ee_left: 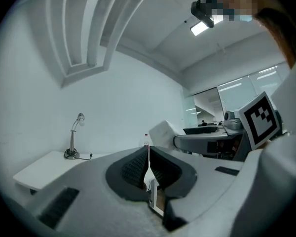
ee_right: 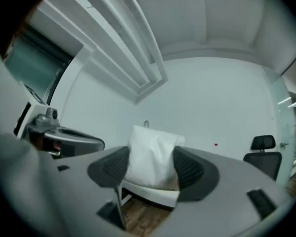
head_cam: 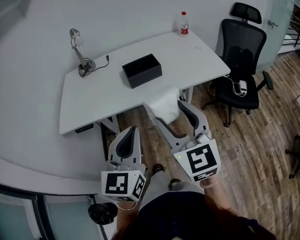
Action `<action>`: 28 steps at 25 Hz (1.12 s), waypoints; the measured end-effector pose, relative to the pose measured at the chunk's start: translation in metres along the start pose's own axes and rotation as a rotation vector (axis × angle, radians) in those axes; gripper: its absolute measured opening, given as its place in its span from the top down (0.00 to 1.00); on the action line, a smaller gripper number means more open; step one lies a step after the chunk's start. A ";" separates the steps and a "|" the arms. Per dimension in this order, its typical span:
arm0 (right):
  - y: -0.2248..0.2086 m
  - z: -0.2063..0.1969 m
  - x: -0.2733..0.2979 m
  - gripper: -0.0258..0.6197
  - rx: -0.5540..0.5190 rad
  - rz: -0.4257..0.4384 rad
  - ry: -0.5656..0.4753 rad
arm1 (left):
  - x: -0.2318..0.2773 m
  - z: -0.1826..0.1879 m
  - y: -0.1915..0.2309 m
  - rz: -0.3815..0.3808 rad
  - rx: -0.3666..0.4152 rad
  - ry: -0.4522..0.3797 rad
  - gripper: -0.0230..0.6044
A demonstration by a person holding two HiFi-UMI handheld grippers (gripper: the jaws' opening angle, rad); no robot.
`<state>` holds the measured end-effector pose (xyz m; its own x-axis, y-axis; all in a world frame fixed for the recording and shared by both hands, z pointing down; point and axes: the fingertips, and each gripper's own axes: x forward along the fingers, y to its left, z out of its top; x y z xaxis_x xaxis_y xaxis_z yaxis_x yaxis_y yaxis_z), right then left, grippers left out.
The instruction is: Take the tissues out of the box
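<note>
A white pack of tissues hangs in front of the desk's near edge, with my right gripper shut on it. In the right gripper view the tissue pack fills the gap between both dark pads. The black tissue box sits on the middle of the white desk, apart from the pack. My left gripper is held low over the floor, jaws together with nothing between them. In the left gripper view its pads meet in a thin line, and the white tissue pack shows beyond them.
A grey desk lamp stands at the desk's far left with its cable. A water bottle is at the far right corner. A black office chair stands right of the desk on the wooden floor.
</note>
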<state>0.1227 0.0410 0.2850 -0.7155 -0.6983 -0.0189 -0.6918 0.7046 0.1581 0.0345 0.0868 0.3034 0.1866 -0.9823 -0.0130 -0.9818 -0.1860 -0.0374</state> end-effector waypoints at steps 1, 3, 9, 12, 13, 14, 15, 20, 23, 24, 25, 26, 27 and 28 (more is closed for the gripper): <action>0.001 0.000 -0.001 0.50 -0.002 0.002 0.004 | -0.001 -0.001 0.000 0.002 -0.001 0.001 0.92; 0.002 -0.001 -0.002 0.50 -0.006 0.006 0.007 | -0.002 -0.002 0.000 0.005 -0.003 0.002 0.92; 0.005 -0.004 -0.004 0.50 -0.011 0.013 0.010 | -0.005 -0.006 0.001 0.010 -0.007 0.003 0.92; 0.007 -0.006 -0.004 0.50 -0.012 0.015 0.012 | -0.007 -0.010 0.001 0.009 -0.008 0.005 0.92; 0.007 -0.007 -0.004 0.50 -0.012 0.015 0.013 | -0.007 -0.011 0.001 0.009 -0.008 0.007 0.92; 0.008 -0.007 -0.003 0.50 -0.014 0.016 0.014 | -0.007 -0.012 0.001 0.008 -0.009 0.009 0.92; 0.009 -0.007 -0.003 0.50 -0.015 0.018 0.014 | -0.006 -0.013 0.002 0.007 -0.010 0.010 0.92; 0.006 -0.008 0.001 0.50 -0.017 0.015 0.011 | 0.001 -0.013 0.001 -0.006 -0.009 0.010 0.92; 0.001 -0.008 0.005 0.50 -0.018 0.007 0.012 | 0.007 -0.012 0.003 -0.014 -0.009 0.006 0.92; 0.000 -0.008 0.006 0.50 -0.019 0.004 0.012 | 0.010 -0.012 0.003 -0.016 -0.009 0.006 0.92; -0.002 -0.008 0.009 0.50 -0.020 0.001 0.011 | 0.012 -0.012 0.005 -0.017 -0.009 0.005 0.92; -0.003 -0.008 0.011 0.50 -0.019 -0.001 0.011 | 0.014 -0.012 0.006 -0.017 -0.009 0.005 0.92; -0.005 -0.008 0.013 0.51 -0.019 -0.002 0.010 | 0.016 -0.011 0.008 -0.017 -0.009 0.006 0.92; -0.006 -0.008 0.016 0.51 -0.018 -0.003 0.010 | 0.018 -0.011 0.009 -0.017 -0.008 0.007 0.92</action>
<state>0.1166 0.0248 0.2911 -0.7122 -0.7019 -0.0100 -0.6923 0.6999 0.1757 0.0285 0.0668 0.3141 0.2033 -0.9791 -0.0052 -0.9787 -0.2030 -0.0293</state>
